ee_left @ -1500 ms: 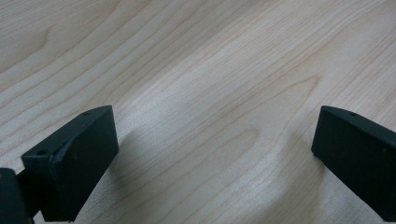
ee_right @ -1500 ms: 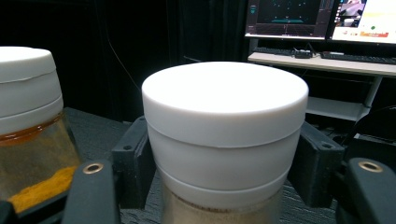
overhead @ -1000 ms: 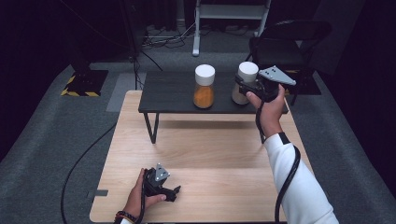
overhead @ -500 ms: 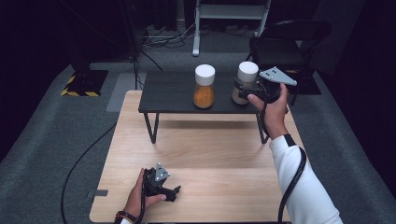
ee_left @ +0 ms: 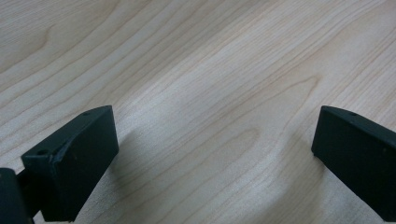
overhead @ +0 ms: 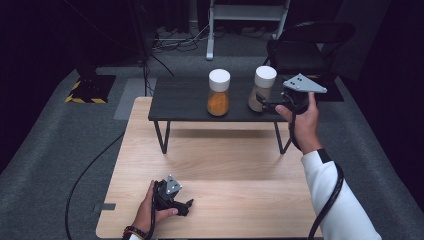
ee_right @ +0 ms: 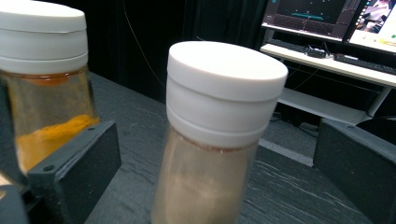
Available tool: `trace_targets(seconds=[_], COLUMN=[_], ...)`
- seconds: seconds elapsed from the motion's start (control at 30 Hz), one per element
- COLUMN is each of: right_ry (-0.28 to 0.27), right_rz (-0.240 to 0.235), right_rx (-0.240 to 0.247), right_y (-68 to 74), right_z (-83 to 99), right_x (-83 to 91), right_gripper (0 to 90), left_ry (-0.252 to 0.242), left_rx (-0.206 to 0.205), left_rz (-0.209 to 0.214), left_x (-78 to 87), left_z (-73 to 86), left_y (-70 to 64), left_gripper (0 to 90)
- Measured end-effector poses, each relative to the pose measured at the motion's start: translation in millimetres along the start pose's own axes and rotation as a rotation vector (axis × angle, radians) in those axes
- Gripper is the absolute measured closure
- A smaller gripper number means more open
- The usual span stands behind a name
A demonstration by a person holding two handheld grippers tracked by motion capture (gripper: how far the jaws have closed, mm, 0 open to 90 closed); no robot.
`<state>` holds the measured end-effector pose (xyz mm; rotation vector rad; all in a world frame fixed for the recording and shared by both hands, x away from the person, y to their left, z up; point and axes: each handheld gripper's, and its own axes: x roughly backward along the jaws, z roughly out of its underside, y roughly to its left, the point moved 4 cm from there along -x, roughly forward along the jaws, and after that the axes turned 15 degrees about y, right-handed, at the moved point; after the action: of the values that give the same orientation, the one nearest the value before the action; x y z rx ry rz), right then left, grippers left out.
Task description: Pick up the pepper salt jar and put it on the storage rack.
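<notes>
Right gripper [overhead: 266, 103] now sits lower and closer to the beige-powder jar [overhead: 262, 88] than half a second ago: in the earlier high view the grey plate rode level with the jar's lid, and now the jaws flank the lower glass body. Hand has dropped and pushed in slightly. Judgement: approach is nearly complete, closing the jaws is the next step.

Right gripper view: jaws stand wide, one on each side of the beige-powder jar [ee_right: 219, 140], not touching it. The jar looks tilted here, which is likely the camera's own roll; in the high view it stands upright on the dark raised surface [overhead: 180, 100], right of the orange-powder jar [overhead: 218, 92] and apart from it.

Left gripper [overhead: 172, 197] unchanged across the frames, resting on the light wooden surface [overhead: 225, 165] near its front edge. Left gripper view: jaws wide, nothing between them but wood grain [ee_left: 210, 116].

Writing: none readable. Both jars have plain white lids and no labels. Monitors [ee_right: 327, 18] behind show graphics too small to read.
</notes>
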<state>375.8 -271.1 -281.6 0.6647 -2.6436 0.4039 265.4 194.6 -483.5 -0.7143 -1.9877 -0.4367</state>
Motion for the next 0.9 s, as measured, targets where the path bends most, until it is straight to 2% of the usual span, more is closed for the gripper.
trace_targets(seconds=[0.5,0.7,0.9], right_ry=[-0.007,-0.012,-0.014], right_rz=[-0.017,-0.04,-0.042], right_rx=[0.065,0.062,0.084], right_y=[8.2,9.6,14.0], right_z=[25.8,38.6,49.2], right_x=[32.8,41.1,48.4], right_gripper=[0.6,0.6,0.6], left_ry=[0.0,0.0,0.0], left_rx=[-0.001,-0.001,-0.001], left_rz=[0.001,0.001,0.0], left_x=[0.0,0.0,0.0], left_z=[-0.1,0.0,0.0], left_y=[0.2,0.2,0.1], left_gripper=[0.5,0.5,0.5])
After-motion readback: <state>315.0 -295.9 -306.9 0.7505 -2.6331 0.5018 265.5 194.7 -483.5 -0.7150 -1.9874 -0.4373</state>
